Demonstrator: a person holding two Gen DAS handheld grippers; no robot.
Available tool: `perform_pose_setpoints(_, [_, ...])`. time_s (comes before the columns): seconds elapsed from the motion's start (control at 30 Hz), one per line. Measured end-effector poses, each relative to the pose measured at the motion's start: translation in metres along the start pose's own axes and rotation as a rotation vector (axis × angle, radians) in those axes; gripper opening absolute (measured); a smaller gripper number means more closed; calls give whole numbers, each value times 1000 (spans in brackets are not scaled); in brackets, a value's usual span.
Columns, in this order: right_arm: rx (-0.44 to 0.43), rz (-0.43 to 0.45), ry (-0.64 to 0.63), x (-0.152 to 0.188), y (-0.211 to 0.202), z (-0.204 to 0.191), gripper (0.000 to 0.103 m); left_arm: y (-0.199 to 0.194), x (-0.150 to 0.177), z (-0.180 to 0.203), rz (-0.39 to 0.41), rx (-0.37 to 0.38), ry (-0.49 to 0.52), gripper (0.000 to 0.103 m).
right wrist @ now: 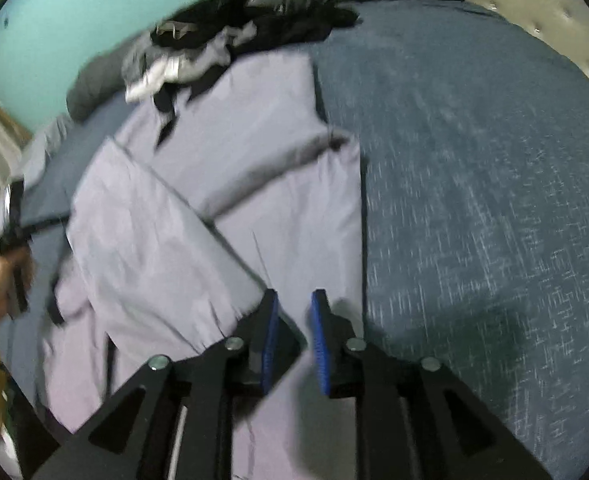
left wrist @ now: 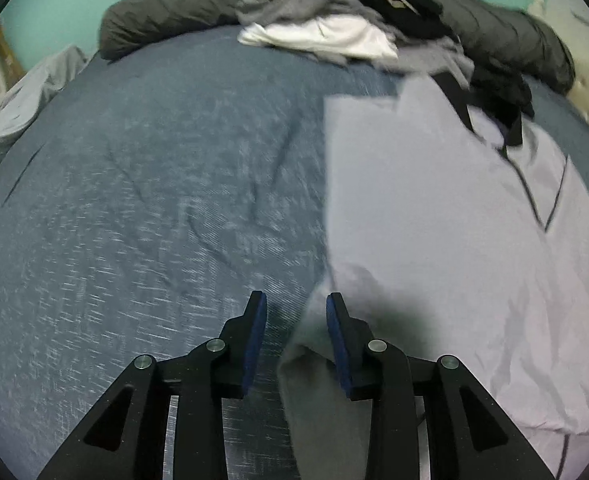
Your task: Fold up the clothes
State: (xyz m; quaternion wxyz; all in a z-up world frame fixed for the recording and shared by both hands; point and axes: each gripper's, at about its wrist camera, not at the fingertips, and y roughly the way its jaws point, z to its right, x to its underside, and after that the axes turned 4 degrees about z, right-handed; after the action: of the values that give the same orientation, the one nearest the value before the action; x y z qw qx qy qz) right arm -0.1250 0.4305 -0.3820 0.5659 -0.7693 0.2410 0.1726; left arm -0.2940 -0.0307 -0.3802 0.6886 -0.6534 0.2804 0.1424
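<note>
A pale lavender shirt [left wrist: 434,208] with a dark collar lies spread on the blue bed, filling the right half of the left wrist view. My left gripper [left wrist: 296,304] is open over the shirt's near left edge, with cloth lying between its fingers but not pinched. In the right wrist view the same shirt [right wrist: 230,184] lies partly folded, one sleeve laid across the body. My right gripper [right wrist: 294,300] is open just above the shirt's near right part, holding nothing. The left hand and its gripper [right wrist: 12,240] show at the far left edge.
A pile of unfolded clothes [left wrist: 334,12], grey, white and black, lies at the head of the bed against a dark grey bolster [left wrist: 166,16]. It also shows in the right wrist view [right wrist: 198,52]. The blue bedspread [right wrist: 494,160] stretches to the right. A tufted headboard [right wrist: 542,4] stands behind.
</note>
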Motion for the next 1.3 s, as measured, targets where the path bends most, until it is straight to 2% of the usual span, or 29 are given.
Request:
perform_pose_setpoints(0.1, [-104, 44, 18, -6, 0, -9, 18, -4, 0, -16, 13, -5, -26, 36])
perform_pose_setpoints(0.2, [-147, -16, -23, -6, 26, -31, 18, -3, 7, -25, -1, 40, -33, 37])
perform_pose_setpoints(0.3, [-119, -68, -63, 2, 44, -40, 18, 0, 11, -25, -11, 76, -21, 38])
perform_pose_setpoints(0.47, [-104, -89, -68, 6, 53, -43, 18, 10, 14, -18, -32, 104, -24, 36])
perform_pose_setpoints(0.5, [-106, -90, -65, 5, 54, -42, 18, 10, 16, -18, -34, 108, -24, 32])
perform_pose_setpoints(0.53, [-107, -93, -65, 5, 55, -41, 18, 5, 20, -18, -35, 108, -16, 11])
perform_pose_setpoints(0.57, [-107, -96, -64, 6, 56, -40, 18, 5, 21, -16, -39, 98, -5, 0])
perform_pose_setpoints(0.63, [-103, -105, -73, 8, 57, -40, 18, 5, 26, -15, -42, 55, 16, 0])
perform_pose_setpoints(0.73, [-97, -116, -86, 6, 62, -45, 18, 4, 34, -20, -45, 42, 10, 0])
perform_pose_setpoints(0.83, [-106, -115, -75, 5, 62, -44, 18, -15, 31, -22, 19, 48, -26, 0])
perform_pose_setpoints(0.93, [-110, -92, -77, 4, 55, -42, 18, -34, 20, -11, 85, 74, -7, 0])
perform_pose_setpoints(1.03, [-107, -61, -79, 1, 50, -45, 18, -33, 10, 17, 78, 111, 62, 1])
perform_pose_setpoints(1.13, [-105, -47, -82, -1, 49, -46, 18, -24, 12, 28, 55, 120, 81, 1])
perform_pose_setpoints(1.3, [-104, -71, -72, 3, 52, -40, 18, 2, 19, 19, -2, 102, 38, 1])
